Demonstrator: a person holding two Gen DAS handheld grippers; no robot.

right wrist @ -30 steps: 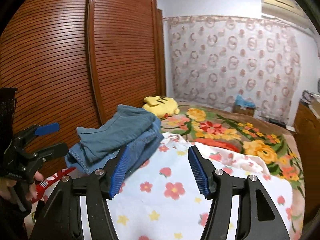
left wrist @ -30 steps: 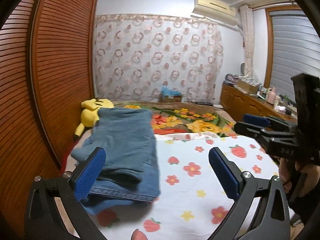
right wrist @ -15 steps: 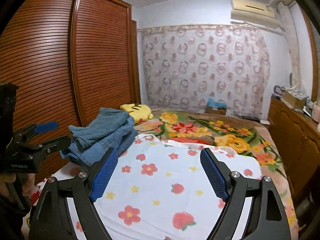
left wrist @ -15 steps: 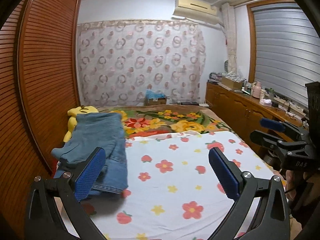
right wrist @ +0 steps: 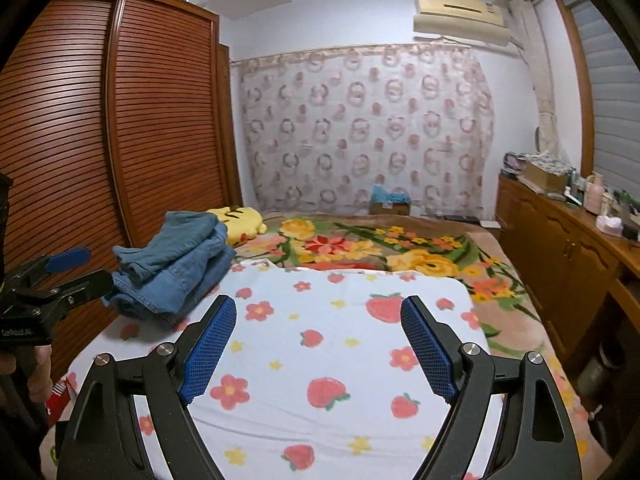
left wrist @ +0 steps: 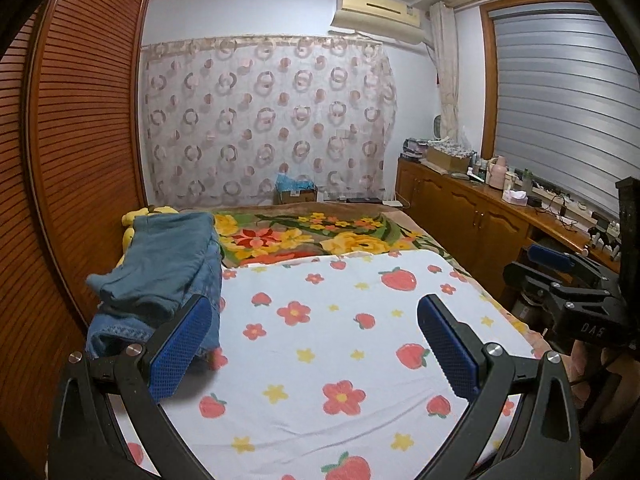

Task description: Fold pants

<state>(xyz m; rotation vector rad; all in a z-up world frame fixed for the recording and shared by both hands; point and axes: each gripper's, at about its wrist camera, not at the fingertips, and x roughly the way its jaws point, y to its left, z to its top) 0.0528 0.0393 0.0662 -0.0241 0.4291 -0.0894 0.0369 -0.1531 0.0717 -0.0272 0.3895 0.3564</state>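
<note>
On bed's left edge: folded pants (left wrist: pixel 160 276) stacked; both tongs, L (left wrist: pixel 316 344) & R (right wrist: pixel 318 346), spread wide, empty.

1 jeans pile (left wrist: pixel 160 276), 1 plushie (right wrist: pixel 240 220)

even, fairly dim indoor light, soft and slightly cool, seemingly from overhead though no lamp is in view; shadows on the bedsheet (left wrist: pixel 340 344) are faint and diffuse; no harsh glare, only a dull sheen on the wardrobe (right wrist: pixel 120 120) slats; strong fisheye bending curves the wardrobe and walls; black vignette fills the corners; the curtain (left wrist: pixel 268 120) looks slightly soft and grainy.
</note>
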